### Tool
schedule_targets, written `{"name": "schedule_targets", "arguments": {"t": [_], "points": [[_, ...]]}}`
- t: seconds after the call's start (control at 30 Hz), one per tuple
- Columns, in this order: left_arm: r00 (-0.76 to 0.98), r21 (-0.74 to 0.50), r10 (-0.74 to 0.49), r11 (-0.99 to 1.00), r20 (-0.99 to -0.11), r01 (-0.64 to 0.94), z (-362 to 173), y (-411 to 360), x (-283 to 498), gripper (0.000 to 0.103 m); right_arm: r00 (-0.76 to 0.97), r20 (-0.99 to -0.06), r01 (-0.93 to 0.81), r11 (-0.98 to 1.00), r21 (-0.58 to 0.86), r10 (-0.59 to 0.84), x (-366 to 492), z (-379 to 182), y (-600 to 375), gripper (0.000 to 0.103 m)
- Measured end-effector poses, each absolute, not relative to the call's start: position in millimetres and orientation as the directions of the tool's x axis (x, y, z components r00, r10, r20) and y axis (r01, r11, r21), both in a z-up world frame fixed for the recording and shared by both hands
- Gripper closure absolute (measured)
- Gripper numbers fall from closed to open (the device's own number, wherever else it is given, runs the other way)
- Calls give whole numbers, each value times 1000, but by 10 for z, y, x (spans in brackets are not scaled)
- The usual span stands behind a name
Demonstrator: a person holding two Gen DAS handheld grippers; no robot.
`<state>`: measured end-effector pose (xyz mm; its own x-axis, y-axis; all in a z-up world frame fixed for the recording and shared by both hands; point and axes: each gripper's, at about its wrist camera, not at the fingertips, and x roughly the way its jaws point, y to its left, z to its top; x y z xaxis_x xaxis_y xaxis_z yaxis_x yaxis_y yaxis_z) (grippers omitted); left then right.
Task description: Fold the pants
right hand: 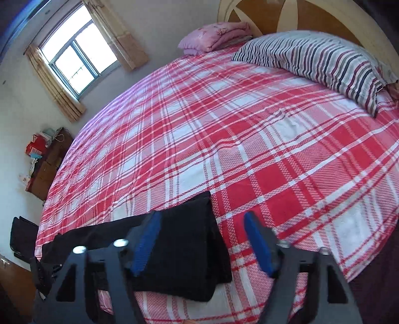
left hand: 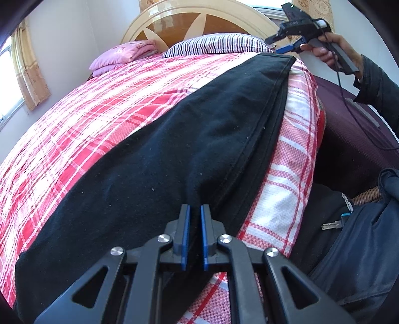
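Black pants (left hand: pixel 199 124) lie lengthwise along the right edge of a bed with a red-and-white plaid sheet (left hand: pixel 99 119). My left gripper (left hand: pixel 195 209) is at their near end, blue pads nearly together, with a ridge of black fabric pinched between them. My right gripper (left hand: pixel 277 44), held in a hand, hovers open above the pants' far end. In the right wrist view that gripper (right hand: pixel 202 215) stands wide open over the squared end of the pants (right hand: pixel 184 244), with nothing gripped between its blue pads (right hand: pixel 147 241).
A striped pillow (right hand: pixel 324 62) and a folded pink blanket (right hand: pixel 214 37) lie by the wooden headboard (left hand: pixel 199 22). A window (right hand: pixel 77 57) and a cluttered cabinet (right hand: pixel 47 164) are past the bed's far side. A dark purple case (left hand: pixel 354 129) stands beside the bed.
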<state>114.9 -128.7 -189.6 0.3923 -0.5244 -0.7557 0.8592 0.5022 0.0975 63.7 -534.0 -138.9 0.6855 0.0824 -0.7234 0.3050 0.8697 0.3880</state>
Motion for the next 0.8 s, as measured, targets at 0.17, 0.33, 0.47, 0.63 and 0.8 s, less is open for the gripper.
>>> {"name": "schedule_targets", "arguments": {"t": [0.17,0.33,0.47,0.63,0.8], "points": [[409,101,-520,520,-750,848,-1913,-1262,1182,80,642,-754,295,862,411,140,853,-1615,-5343,89],[401,77,-523,534,-752,842,-1915,-1261,1211,81,721,-689,271,890,367,65,756,-1335,-5285,98],[386,56,-530,534,-755,843,-1911,-1282,1209,87,755,-656,279,907,315,-4,754,-1210,-5259,101],[393,71,-527,530,-754,845,-1908,-1305,1172,87,672,-740,332,896,294,-6,931,-1567,-5393,100],[430,123,-511,528,-744,840,-1910,-1304,1111,86,694,-720,375,861,342,-16,638,-1470,-5454,44]]}}
